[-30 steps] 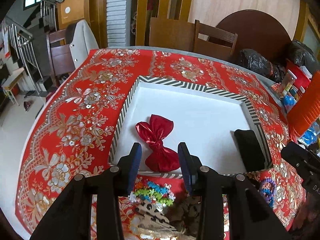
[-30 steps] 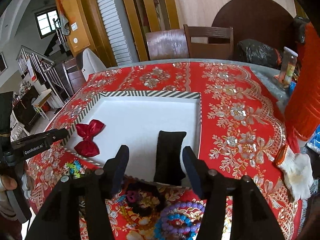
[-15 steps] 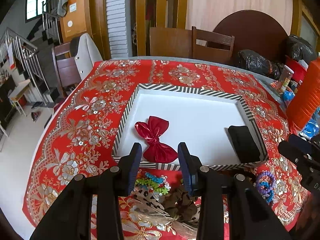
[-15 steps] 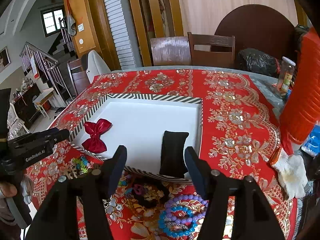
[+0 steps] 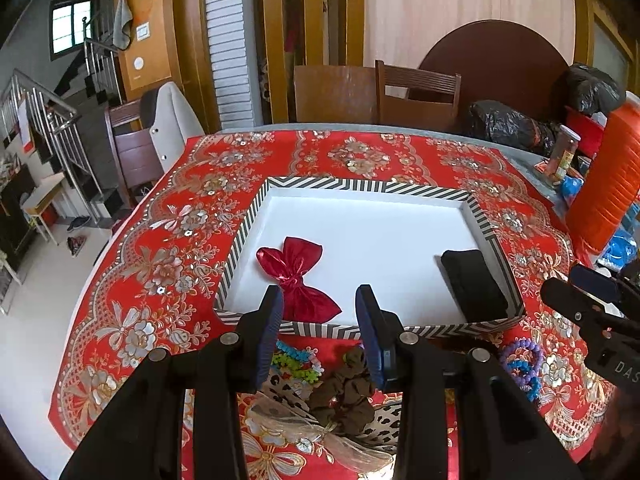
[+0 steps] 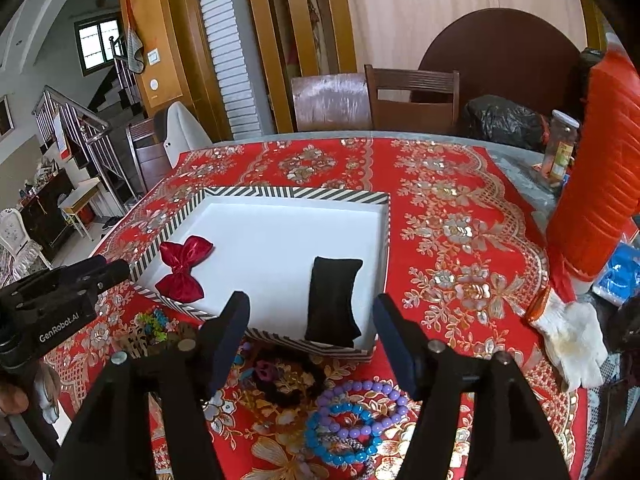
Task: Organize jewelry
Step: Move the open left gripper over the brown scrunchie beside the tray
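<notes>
A black-and-white striped tray [image 5: 248, 224] with a white floor lies on the red floral tablecloth. In it are a red satin bow [image 5: 296, 276] on the left and a black cushion [image 5: 472, 284] on the right. Loose pieces lie in front of the tray: a green and blue beaded piece [image 5: 296, 360], a brown scrunchie [image 5: 348, 392], a black scrunchie [image 6: 288, 380] and purple and blue bead bracelets [image 6: 352, 428]. My left gripper [image 5: 319, 300] hangs open over the near rim by the bow, holding nothing. My right gripper [image 6: 311, 308] stands open before the cushion, nothing between its fingers.
A tall orange-red ribbed container [image 6: 600, 184], a jar [image 6: 560, 152] and a white work glove [image 6: 572, 332] crowd the table's right side. Wooden chairs [image 5: 416, 96] and black bags [image 5: 504, 124] stand beyond the far edge. The table's left edge drops to the floor.
My left gripper has drawn back and risen a little from the tray, showing more of the loose pieces below it. The right gripper's jaws have widened.
</notes>
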`<state>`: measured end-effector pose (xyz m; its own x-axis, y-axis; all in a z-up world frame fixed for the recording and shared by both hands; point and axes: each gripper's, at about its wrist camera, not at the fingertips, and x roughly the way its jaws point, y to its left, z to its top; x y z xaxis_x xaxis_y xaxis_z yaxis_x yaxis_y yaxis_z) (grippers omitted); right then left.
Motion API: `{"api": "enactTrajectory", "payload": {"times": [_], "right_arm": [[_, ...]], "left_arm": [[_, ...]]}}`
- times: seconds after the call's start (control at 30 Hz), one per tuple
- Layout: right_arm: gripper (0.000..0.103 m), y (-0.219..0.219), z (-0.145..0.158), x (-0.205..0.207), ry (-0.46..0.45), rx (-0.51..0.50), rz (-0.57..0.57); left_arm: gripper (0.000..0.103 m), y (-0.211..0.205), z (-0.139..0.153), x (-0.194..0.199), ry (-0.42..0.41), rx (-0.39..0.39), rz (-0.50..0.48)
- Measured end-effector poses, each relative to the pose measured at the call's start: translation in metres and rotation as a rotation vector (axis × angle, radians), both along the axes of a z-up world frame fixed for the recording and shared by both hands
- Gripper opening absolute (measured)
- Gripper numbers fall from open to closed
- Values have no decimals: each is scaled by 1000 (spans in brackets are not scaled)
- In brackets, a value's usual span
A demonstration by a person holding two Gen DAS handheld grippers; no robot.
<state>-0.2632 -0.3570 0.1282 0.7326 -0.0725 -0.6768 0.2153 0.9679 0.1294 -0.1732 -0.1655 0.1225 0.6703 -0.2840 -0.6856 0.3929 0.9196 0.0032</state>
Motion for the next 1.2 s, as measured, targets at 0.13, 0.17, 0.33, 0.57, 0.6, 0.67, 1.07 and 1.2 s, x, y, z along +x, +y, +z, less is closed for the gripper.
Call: {"api": "enactTrajectory", "payload": {"times": [0.13, 0.17, 0.33, 0.57, 0.6, 0.67, 1.07, 1.2], "right_arm": [[67, 1, 3, -3, -11, -6, -1], [68, 0, 3, -3, -11, -7, -2], [68, -2, 3, -5, -8, -2, -12], [68, -7, 3, -7, -3, -1, -25], [68, -9, 2, -7, 0, 2, -28], [68, -10, 2, -7, 2, 8, -29], [68, -7, 0, -6, 15, -8, -26], [68, -8, 0, -6, 18, -7, -27]], "left_arm": [[41, -2, 1, -3, -4, 4, 0], [41, -2, 1, -4, -5, 4, 0], [41, -6, 2, -7, -9, 5, -5], [41, -9, 2, -10, 4, -4, -9], [41, -10, 2, -11, 4, -2, -10], [41, -10, 2, -13, 1, -2, -11], [41, -6, 0, -13, 24, -19, -5], [41, -5, 0, -13, 25, -19, -5]]}}
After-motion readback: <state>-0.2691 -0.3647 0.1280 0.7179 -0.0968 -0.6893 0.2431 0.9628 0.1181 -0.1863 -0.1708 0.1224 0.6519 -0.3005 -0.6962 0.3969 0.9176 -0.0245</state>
